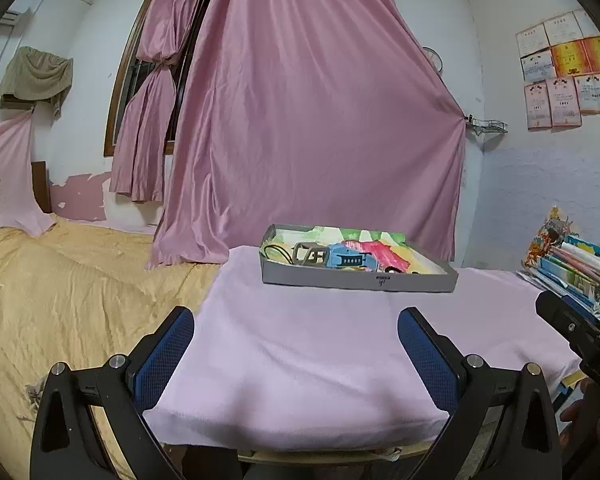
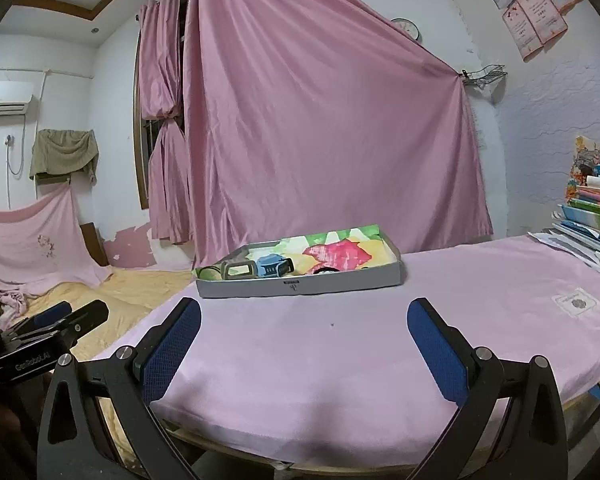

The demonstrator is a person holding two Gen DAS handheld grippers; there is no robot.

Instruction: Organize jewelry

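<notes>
Little of the task can be judged as done: the left gripper (image 1: 296,344) and the right gripper (image 2: 304,336) are both held with fingers spread wide and nothing between them, well short of the grey tray (image 1: 340,280) that is set toward the far side of the pink-covered table (image 1: 300,360). Inside the tray a tan watch (image 1: 310,255) and a blue watch (image 1: 348,259) are seen lying side by side over a colourful lining, with a dark cord at the left end and a dark item near the red patch that cannot be identified; whether these are already sorted cannot be told. A small dark mark is printed on the tray's front wall but cannot be read. "GenRobot.AI" is read on the left gripper's body in the right wrist view, and "DAS" on the right gripper's body (image 1: 588,340) in the left wrist view
</notes>
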